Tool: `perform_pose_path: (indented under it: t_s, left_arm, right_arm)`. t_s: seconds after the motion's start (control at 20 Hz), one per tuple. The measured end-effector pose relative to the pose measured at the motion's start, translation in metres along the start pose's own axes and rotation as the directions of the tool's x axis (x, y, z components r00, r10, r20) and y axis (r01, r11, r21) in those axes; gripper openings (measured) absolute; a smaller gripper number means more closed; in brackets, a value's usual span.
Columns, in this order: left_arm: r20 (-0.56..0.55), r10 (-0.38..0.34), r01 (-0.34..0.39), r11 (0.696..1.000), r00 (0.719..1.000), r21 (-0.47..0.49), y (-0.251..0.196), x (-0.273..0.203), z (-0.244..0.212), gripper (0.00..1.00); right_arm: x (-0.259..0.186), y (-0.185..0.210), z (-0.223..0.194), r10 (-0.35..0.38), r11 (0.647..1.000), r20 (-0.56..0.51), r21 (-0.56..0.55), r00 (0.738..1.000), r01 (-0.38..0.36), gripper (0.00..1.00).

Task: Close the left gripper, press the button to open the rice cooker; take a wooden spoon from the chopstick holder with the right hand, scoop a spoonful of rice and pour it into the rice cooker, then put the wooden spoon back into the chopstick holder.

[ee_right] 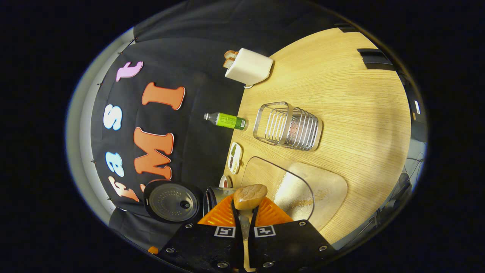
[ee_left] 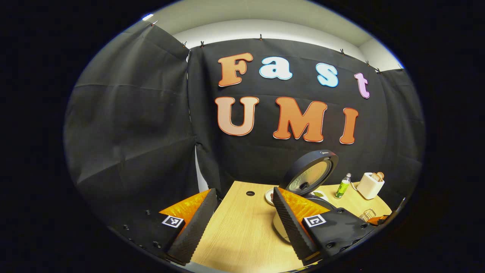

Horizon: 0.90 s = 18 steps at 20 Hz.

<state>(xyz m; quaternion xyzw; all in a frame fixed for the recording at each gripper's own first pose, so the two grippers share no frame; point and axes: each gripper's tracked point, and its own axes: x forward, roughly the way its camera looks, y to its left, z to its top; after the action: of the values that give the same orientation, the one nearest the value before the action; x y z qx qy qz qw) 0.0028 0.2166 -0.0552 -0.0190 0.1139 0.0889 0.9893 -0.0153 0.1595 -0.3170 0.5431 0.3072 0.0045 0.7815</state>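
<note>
My right gripper (ee_right: 244,207) is shut on the handle of the wooden spoon (ee_right: 250,196), whose bowl sticks out just past the fingertips; no rice shows on the face I see. Beside the spoon lies a clear container (ee_right: 333,189) with rice (ee_right: 293,193) in it. The rice cooker (ee_right: 172,203) stands open, lid up, with its pot (ee_right: 216,194) close to the spoon. The wire chopstick holder (ee_right: 288,126) stands farther out on the table. My left gripper (ee_left: 244,193) is open over the table, nothing between its fingers, with the open rice cooker (ee_left: 310,174) behind its right finger.
A green bottle (ee_right: 226,120), a white toaster (ee_right: 248,67) with bread and a small dish (ee_right: 234,157) line the table's back edge by the black wall. In the left gripper view the bottle (ee_left: 343,186), toaster (ee_left: 370,185) and wooden table (ee_left: 242,231) show.
</note>
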Motion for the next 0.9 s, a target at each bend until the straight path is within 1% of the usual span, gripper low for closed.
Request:
perform_pose_path:
  t_s: [0.15, 0.4, 0.45, 0.55, 0.6, 0.65, 0.9]
  left_arm:
    - [0.008, -0.005, 0.005, 1.0, 1.0, 0.002, -0.012, 0.003, 0.003, 0.99]
    - [0.017, -0.021, 0.021, 1.0, 1.0, -0.008, -0.037, 0.005, 0.005, 0.99]
    - [0.02, -0.022, 0.022, 1.0, 1.0, -0.006, -0.04, 0.005, 0.007, 0.97]
    - [0.026, -0.024, 0.024, 1.0, 0.999, -0.007, -0.049, 0.006, 0.009, 0.97]
    - [0.03, -0.026, 0.026, 1.0, 0.999, -0.011, -0.054, 0.005, 0.01, 0.99]
    - [0.035, -0.027, 0.028, 1.0, 0.999, -0.014, -0.059, 0.006, 0.011, 0.97]
    - [0.037, -0.022, 0.023, 1.0, 0.999, -0.009, -0.072, 0.008, 0.009, 0.97]
  right_arm:
    - [-0.013, 0.007, 0.013, 0.011, 1.0, -0.002, 0.009, 1.0, -0.011, 0.04]
    - [-0.032, 0.025, 0.041, 0.062, 0.995, 0.007, 0.081, 0.998, -0.063, 0.04]
    - [-0.036, 0.029, 0.047, 0.07, 0.994, 0.006, 0.089, 0.998, -0.07, 0.04]
    - [-0.039, 0.041, 0.055, 0.086, 0.992, 0.003, 0.096, 0.996, -0.086, 0.04]
    - [-0.041, 0.049, 0.057, 0.092, 0.991, 0.0, 0.098, 0.996, -0.092, 0.04]
    - [-0.043, 0.058, 0.061, 0.099, 0.99, -0.002, 0.099, 0.995, -0.098, 0.04]
    - [-0.042, 0.112, 0.071, 0.148, 0.986, -0.026, 0.078, 0.989, -0.146, 0.04]
